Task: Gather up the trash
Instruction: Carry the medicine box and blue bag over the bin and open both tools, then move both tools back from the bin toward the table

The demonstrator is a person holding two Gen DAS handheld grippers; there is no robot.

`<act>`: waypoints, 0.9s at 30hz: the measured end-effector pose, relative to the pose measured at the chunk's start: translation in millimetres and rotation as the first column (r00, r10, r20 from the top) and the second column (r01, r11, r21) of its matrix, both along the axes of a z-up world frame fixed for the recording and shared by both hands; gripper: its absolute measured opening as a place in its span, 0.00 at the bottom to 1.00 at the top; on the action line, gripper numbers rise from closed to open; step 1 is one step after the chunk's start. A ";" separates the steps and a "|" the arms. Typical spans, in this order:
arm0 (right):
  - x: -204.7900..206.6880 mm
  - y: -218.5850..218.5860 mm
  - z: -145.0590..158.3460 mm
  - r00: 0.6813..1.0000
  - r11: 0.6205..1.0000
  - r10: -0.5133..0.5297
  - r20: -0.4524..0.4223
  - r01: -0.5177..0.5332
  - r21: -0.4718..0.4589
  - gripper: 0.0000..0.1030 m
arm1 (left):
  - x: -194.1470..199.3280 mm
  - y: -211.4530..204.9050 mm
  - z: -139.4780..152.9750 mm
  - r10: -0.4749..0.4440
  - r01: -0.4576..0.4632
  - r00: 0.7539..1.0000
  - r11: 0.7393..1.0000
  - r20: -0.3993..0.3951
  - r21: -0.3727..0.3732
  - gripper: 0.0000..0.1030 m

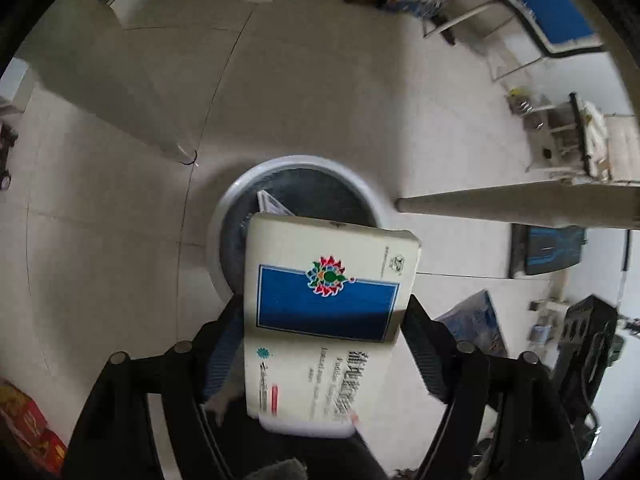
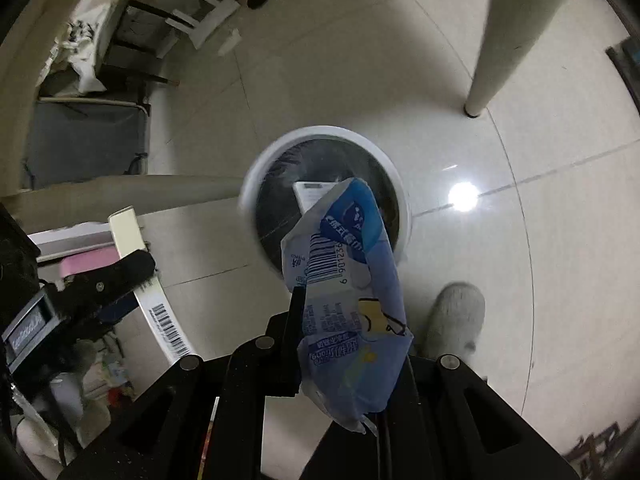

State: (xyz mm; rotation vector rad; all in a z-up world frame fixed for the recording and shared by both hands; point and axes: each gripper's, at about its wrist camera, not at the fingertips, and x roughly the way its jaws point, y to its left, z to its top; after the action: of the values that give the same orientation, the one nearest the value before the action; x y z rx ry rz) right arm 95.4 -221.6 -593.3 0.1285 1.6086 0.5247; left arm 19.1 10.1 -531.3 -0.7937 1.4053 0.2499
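Observation:
My left gripper (image 1: 326, 312) is shut on a white and blue cardboard box (image 1: 324, 300) and holds it above a round white trash bin (image 1: 236, 192) with a dark liner. A flat white item (image 1: 272, 204) lies inside the bin. My right gripper (image 2: 348, 312) is shut on a crumpled blue plastic wrapper (image 2: 352, 304) with a barcode, held over the same bin (image 2: 264, 164). The left gripper with its box (image 2: 132, 240) shows at the left of the right wrist view.
White table legs (image 1: 500, 204) (image 2: 504, 40) stand close to the bin on the tiled floor. A grey slipper (image 2: 456, 316) is by the bin. Chairs and clutter (image 1: 560, 140) line the room's edges, with a grey folding cot (image 2: 84, 140) at the left.

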 end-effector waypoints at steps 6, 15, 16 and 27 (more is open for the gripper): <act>22.7 21.2 -87.6 0.996 0.997 0.070 -0.048 -0.069 0.037 0.52 | 4.3 9.7 -39.8 0.001 0.000 1.000 0.996 -0.012 0.090 0.94; 25.6 37.3 -68.9 0.987 0.983 0.150 0.050 -0.144 -0.111 0.99 | -23.0 3.7 -4.7 0.006 0.023 0.994 0.963 -0.105 0.270 0.94; 21.2 37.9 -56.9 0.979 0.972 0.183 0.088 -0.166 -0.168 0.99 | -25.7 2.1 1.5 0.006 0.025 0.994 0.962 -0.113 0.272 0.94; -9.7 25.1 68.4 0.940 0.926 0.279 0.197 -0.209 -0.313 0.99 | -55.6 -34.5 106.2 -0.047 0.085 0.987 0.964 -0.154 0.253 0.94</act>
State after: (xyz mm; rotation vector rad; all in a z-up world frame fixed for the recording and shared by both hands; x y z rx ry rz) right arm 85.6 -196.5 -524.8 -0.3499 1.4526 0.4707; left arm -36.5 -24.4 -425.1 -0.5192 1.4982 0.4385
